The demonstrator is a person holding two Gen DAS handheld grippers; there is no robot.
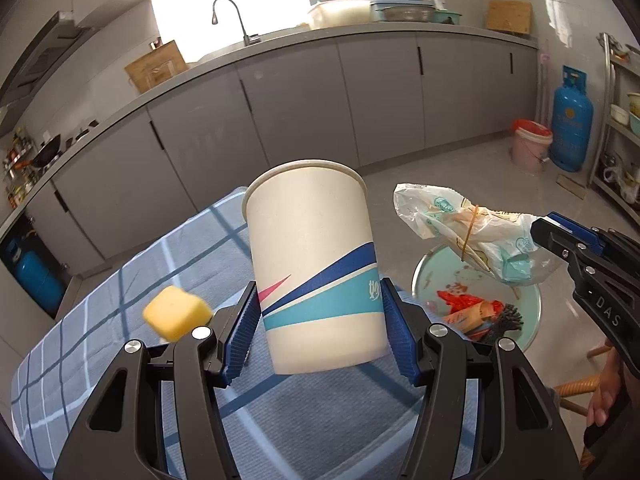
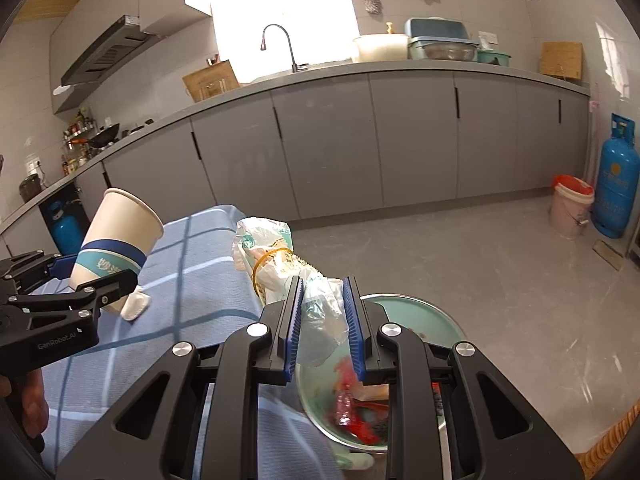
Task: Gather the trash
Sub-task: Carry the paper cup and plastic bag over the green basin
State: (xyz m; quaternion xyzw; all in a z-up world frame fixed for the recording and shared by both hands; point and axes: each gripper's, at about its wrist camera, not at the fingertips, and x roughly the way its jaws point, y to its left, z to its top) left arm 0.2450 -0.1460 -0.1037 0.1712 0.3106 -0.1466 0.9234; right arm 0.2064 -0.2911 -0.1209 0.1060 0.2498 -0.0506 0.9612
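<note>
My left gripper point(image 1: 320, 320) is shut on a white paper cup point(image 1: 312, 260) with blue and teal stripes, held upright above the blue checked tablecloth point(image 1: 120, 320); the cup also shows in the right wrist view point(image 2: 116, 248). My right gripper point(image 2: 322, 320) is shut on a clear plastic bag point(image 2: 276, 264) bound with a rubber band, held above a pale green basin point(image 2: 420, 320) that holds red wrappers. In the left wrist view the bag point(image 1: 460, 228) hangs over that basin point(image 1: 532, 320). A yellow sponge block point(image 1: 176, 312) lies on the cloth.
A small white scrap point(image 2: 136, 306) lies on the cloth under the cup. Grey kitchen cabinets point(image 2: 360, 140) run along the back. A pink bucket point(image 2: 570, 208) and a blue gas cylinder point(image 2: 616, 184) stand at the far right on the floor.
</note>
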